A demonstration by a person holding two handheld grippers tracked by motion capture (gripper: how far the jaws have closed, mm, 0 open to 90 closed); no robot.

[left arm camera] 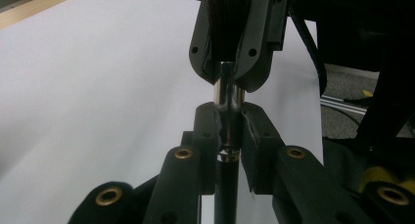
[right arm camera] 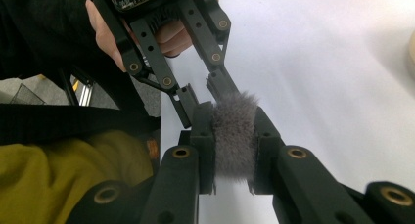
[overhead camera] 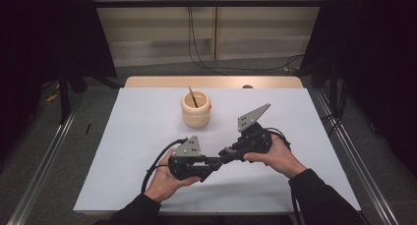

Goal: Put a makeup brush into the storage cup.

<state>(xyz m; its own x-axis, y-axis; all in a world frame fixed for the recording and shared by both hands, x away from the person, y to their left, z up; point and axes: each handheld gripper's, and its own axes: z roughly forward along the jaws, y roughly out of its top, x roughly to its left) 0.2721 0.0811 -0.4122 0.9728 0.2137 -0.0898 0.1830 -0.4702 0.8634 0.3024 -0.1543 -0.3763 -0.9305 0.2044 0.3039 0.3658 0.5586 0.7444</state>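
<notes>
Both of the person's hands sit low over the near half of the white table [overhead camera: 147, 136], the grippers pointed at each other with a makeup brush [left arm camera: 228, 87] bridging them. Its long axis runs from the left gripper [overhead camera: 209, 162] up and rightward to the right gripper [overhead camera: 227, 152], bristle end toward the right. On the left, the hand [overhead camera: 164, 178] cups its gripper from beneath, jaws closed tight on the shiny metal ferrule and dark handle. On the right, the hand [overhead camera: 278, 156] holds its gripper tilted down and leftward, jaws squeezed on the bristles [right arm camera: 234, 131], which are grey, fluffy and pale-tipped. Farther back stands a ribbed wooden cup [overhead camera: 196, 109] holding a thin stick.
</notes>
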